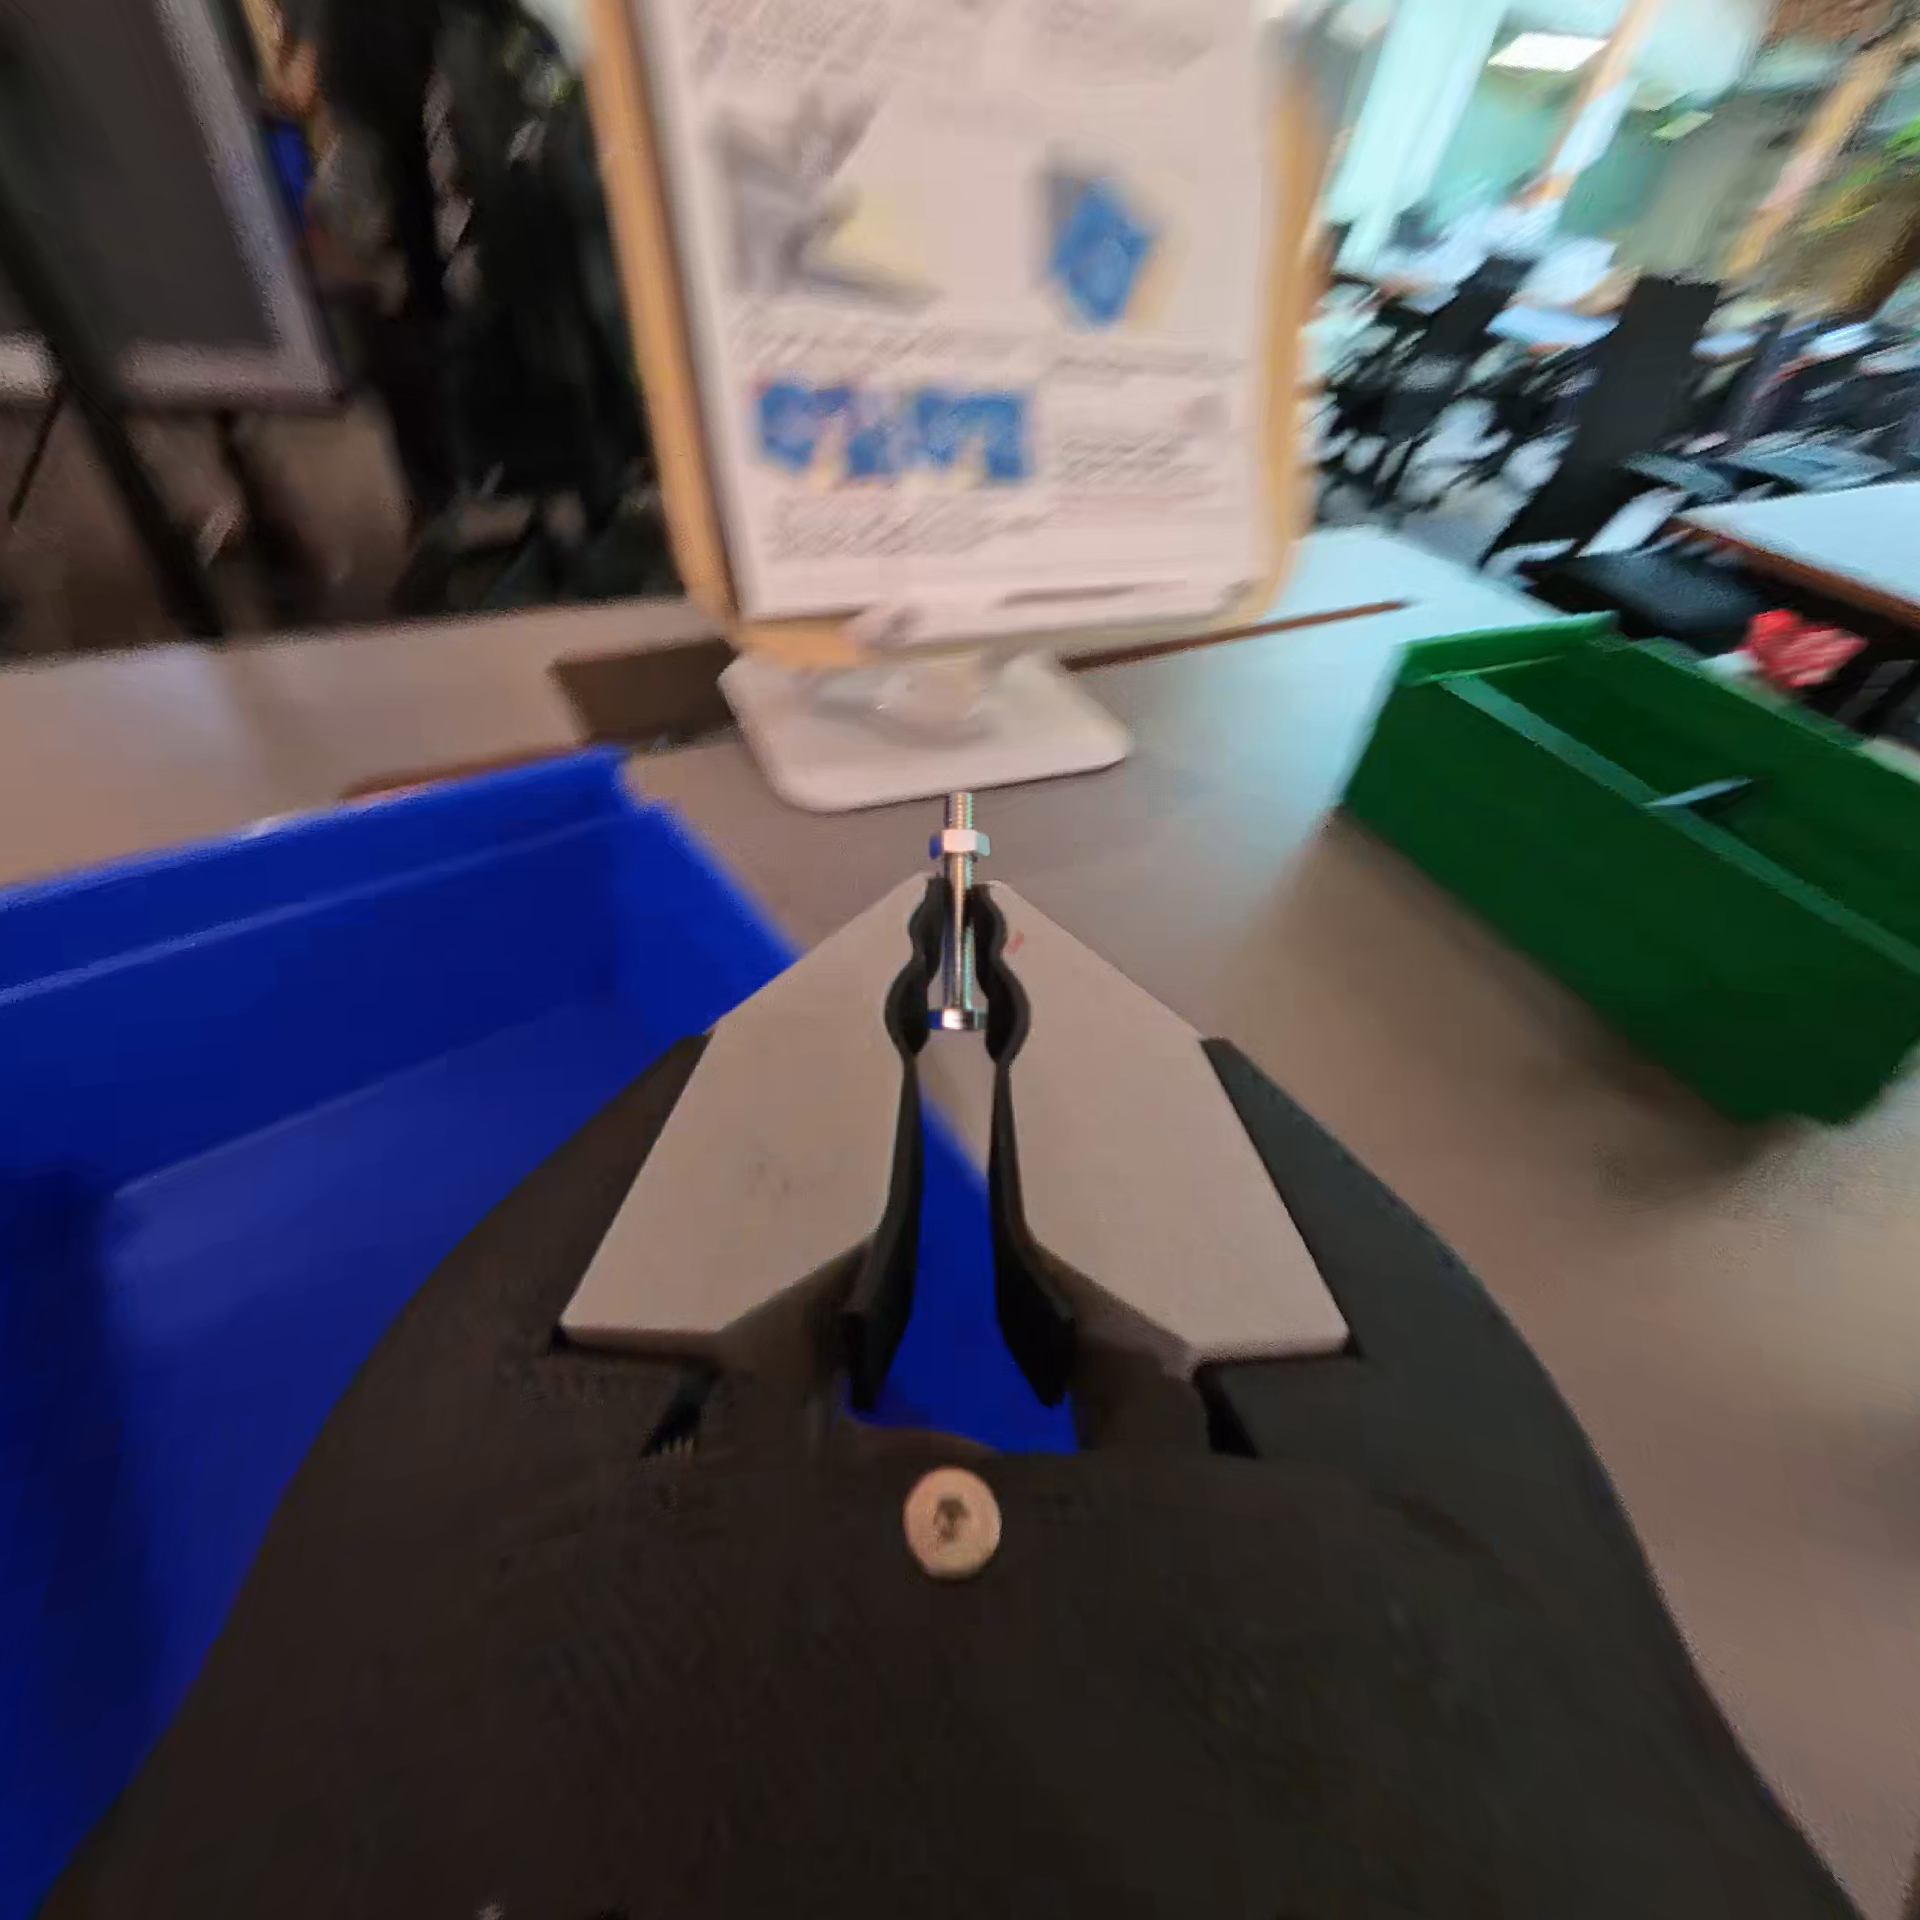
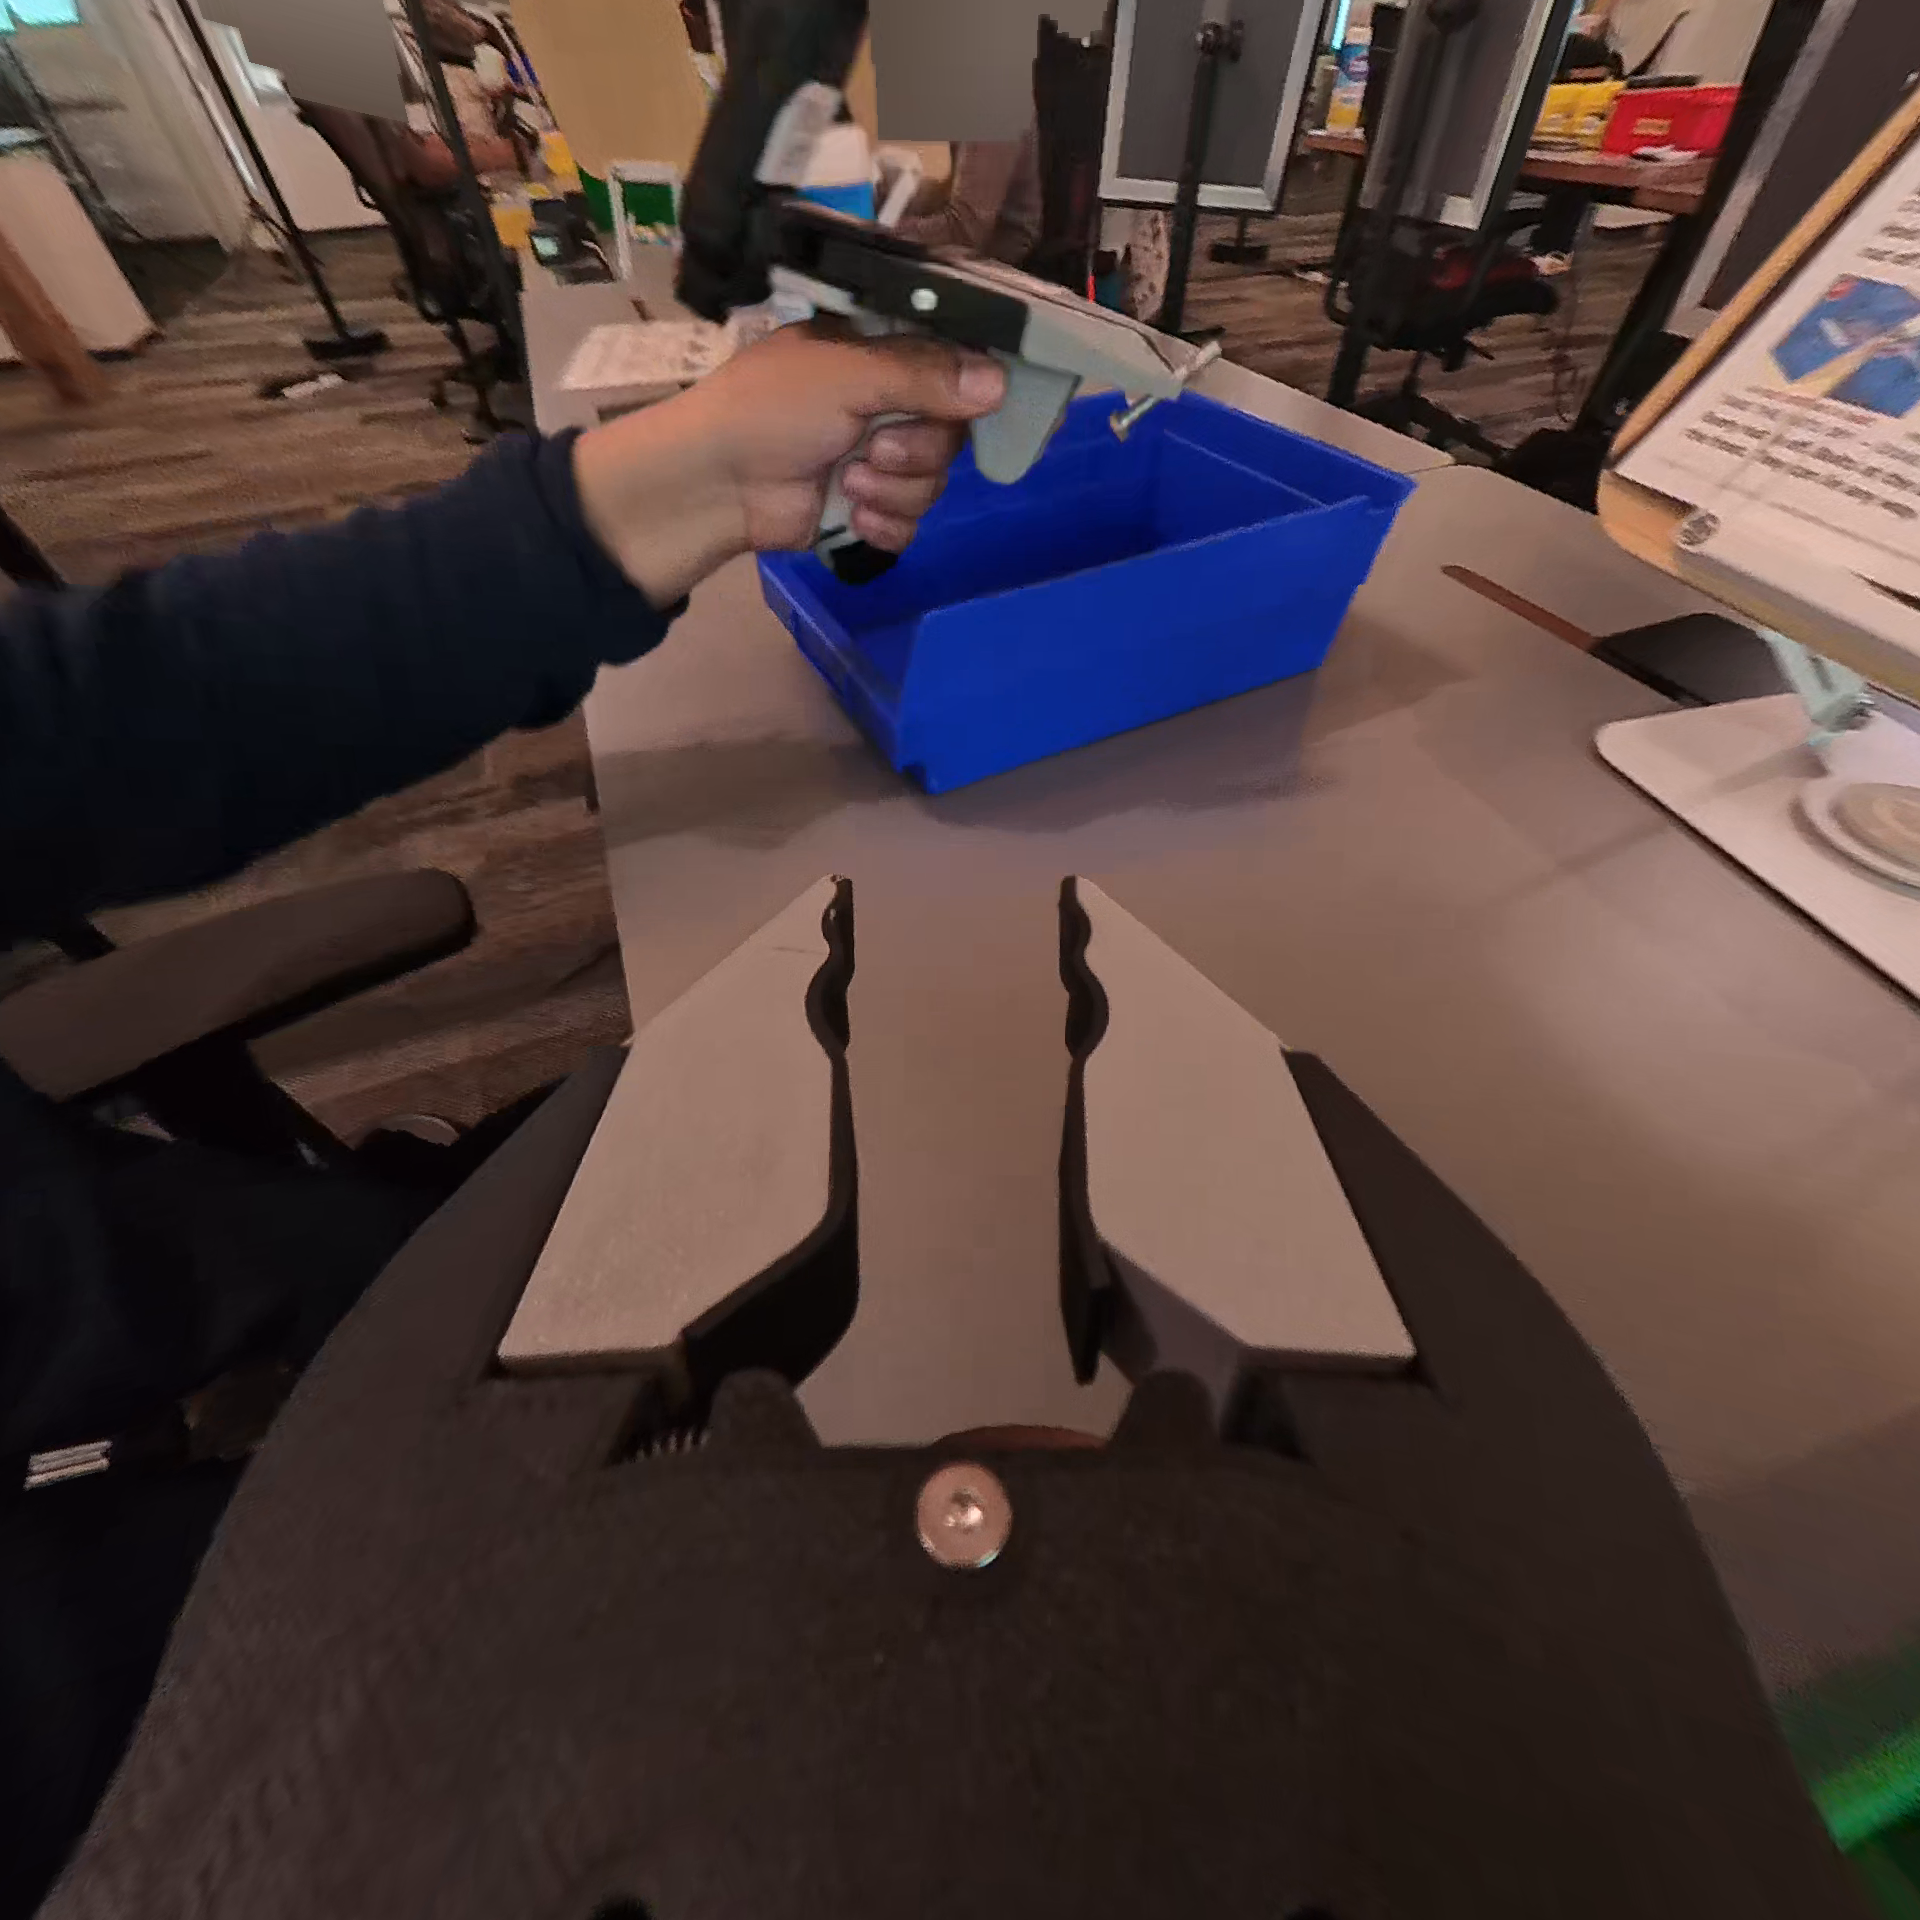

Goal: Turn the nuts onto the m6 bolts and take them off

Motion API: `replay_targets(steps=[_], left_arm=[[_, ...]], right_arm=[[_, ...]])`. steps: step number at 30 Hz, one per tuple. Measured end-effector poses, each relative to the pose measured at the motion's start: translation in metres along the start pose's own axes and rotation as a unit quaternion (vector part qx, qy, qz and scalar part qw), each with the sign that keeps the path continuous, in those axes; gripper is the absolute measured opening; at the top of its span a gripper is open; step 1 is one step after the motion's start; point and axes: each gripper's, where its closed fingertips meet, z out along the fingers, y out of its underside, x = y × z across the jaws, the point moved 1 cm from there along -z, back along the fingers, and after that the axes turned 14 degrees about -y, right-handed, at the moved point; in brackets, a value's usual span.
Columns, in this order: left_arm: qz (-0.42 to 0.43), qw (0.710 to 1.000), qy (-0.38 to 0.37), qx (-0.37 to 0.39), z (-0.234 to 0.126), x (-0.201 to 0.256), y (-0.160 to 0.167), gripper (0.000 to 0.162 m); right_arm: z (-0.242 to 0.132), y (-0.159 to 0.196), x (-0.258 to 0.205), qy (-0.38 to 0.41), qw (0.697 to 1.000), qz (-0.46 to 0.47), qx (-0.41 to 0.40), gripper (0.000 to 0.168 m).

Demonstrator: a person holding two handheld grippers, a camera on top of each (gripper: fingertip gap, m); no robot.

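Left wrist view shows the left gripper [image 1: 958, 883] with its jaws clamped on a silver bolt [image 1: 958, 971]; the bolt lies along the line of the fingers, its head [image 1: 954, 1018] back in a notch of the black pads and its threaded end sticking out past the tips; a hex nut [image 1: 957, 843] sits on the thread just beyond the fingertips, with a short length of thread showing past it. Below and to the left of the gripper lies a blue bin [image 1: 343, 935] on the grey bench [image 1: 1299, 1039]; a green tray [image 1: 1662, 862] stands on the bench to the right, well apart from the blue bin; straight ahead a white stand base [image 1: 925, 743] carries a tilted board with printed sheets [image 1: 966, 312], much blurred.

The right wrist view shows the right gripper [image 2: 957, 894] with its jaws spread wide and nothing between them, held above bare bench [image 2: 1351, 987]; farther off, a hand [image 2: 790, 447] in a dark sleeve [image 2: 312, 644] grips the handle of the left gripper [image 2: 1169, 384] above the blue bin [image 2: 1091, 623]; the bolt [image 2: 1138, 408] shows at its tip, pointing up and to the right, its head low over the bin's opening; the nut is too small to make out here. The board on its stand [image 2: 1787, 436] is at the right edge; a chair armrest [image 2: 239, 966] is at the left, beside the bench.
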Motion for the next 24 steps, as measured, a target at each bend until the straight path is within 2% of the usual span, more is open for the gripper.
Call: replay_targets(steps=[2,5,9,12,16,19,24], left_arm=[[0.024,0.997,0.060,0.052,-0.042,0.055,-0.012,0.003],[0.039,0.983,0.143,0.112,-0.093,0.129,-0.013,0.003],[0.044,0.967,0.210,0.140,-0.132,0.187,-0.003,0.003],[0.048,0.961,0.234,0.139,-0.144,0.209,0.007,0.003],[0.067,0.959,0.244,0.132,-0.146,0.224,0.013,0.003],[0.079,0.960,0.233,0.134,-0.142,0.229,0.015,0.003],[0.104,0.963,0.205,0.139,-0.136,0.227,0.018,0.003]], right_arm=[[0.011,-0.013,-0.003,-0.015,1.000,0.003,0.022,0.037],[0.022,-0.040,-0.008,-0.050,0.996,0.024,0.072,0.041],[0.029,-0.067,-0.019,-0.091,0.986,0.050,0.129,0.043],[0.029,-0.072,-0.027,-0.100,0.984,0.048,0.141,0.037],[0.029,-0.070,-0.046,-0.161,0.974,0.066,0.143,0.036],[0.028,-0.069,-0.049,-0.179,0.970,0.068,0.152,0.009],[0.031,-0.065,-0.044,-0.165,0.972,0.069,0.155,0.008]])
